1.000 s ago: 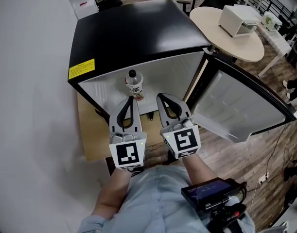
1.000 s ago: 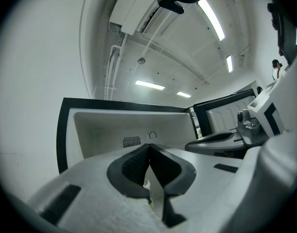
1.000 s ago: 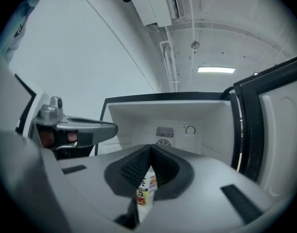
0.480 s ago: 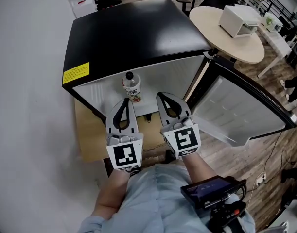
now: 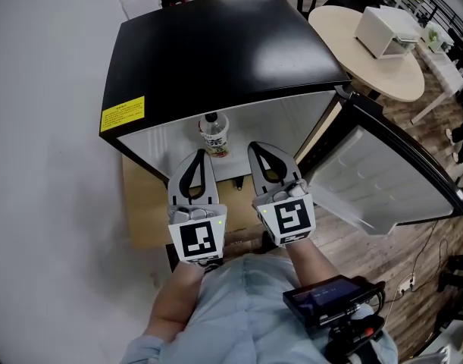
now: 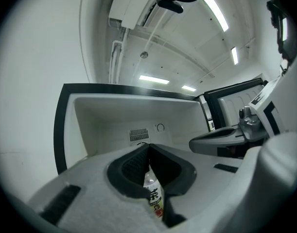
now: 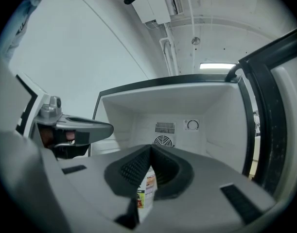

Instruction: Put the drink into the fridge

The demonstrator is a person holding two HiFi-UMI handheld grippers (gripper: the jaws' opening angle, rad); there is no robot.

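The drink, a clear bottle [image 5: 214, 135] with a dark cap and a printed label, stands upright on the floor of the open black fridge [image 5: 216, 44], near its front. My left gripper [image 5: 201, 155] is shut and empty, its tips just in front of the bottle and not touching it. Beside it, my right gripper [image 5: 254, 147] is also shut and holds nothing. In the left gripper view the bottle [image 6: 153, 198] shows through the gap behind the closed tips [image 6: 148, 146]. In the right gripper view the bottle [image 7: 146, 191] shows the same way.
The fridge door [image 5: 383, 173] hangs wide open at the right. A round beige table [image 5: 352, 32] with a white box [image 5: 386, 30] stands behind it. The fridge rests on cardboard [image 5: 140, 203] next to a white wall. The back wall of the fridge carries a vent [image 7: 163, 141].
The head view has shifted a little. Both grippers stay shut in front of the fridge and the bottle stands where it was.
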